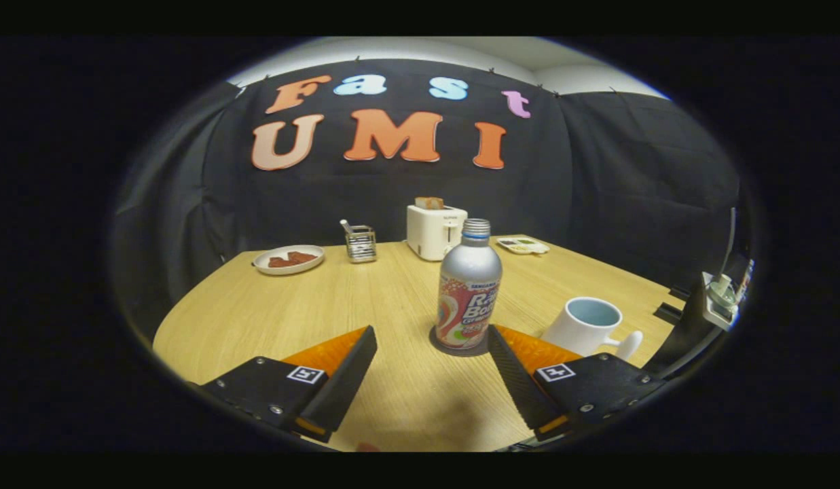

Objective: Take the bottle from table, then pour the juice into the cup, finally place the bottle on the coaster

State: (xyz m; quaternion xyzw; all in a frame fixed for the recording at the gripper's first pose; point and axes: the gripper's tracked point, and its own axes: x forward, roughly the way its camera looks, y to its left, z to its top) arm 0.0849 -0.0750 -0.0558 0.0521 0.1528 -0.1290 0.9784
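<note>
A silver bottle (468, 288) with a colourful label and no cap stands upright on a dark round coaster (441, 345) on the wooden table (290, 305). It is just ahead of my fingers, nearer the right one. A white cup (586, 326) with a pale blue inside stands to the right of the bottle, its handle pointing right. My gripper (430, 336) is open, with bare table between the fingers and nothing held.
At the back of the table are a white plate (288, 259) with brown food, a metal holder (360, 243), a white toaster (435, 229) with bread in it and a small flat tray (523, 245). A dark stand (705, 305) rises at the right table edge.
</note>
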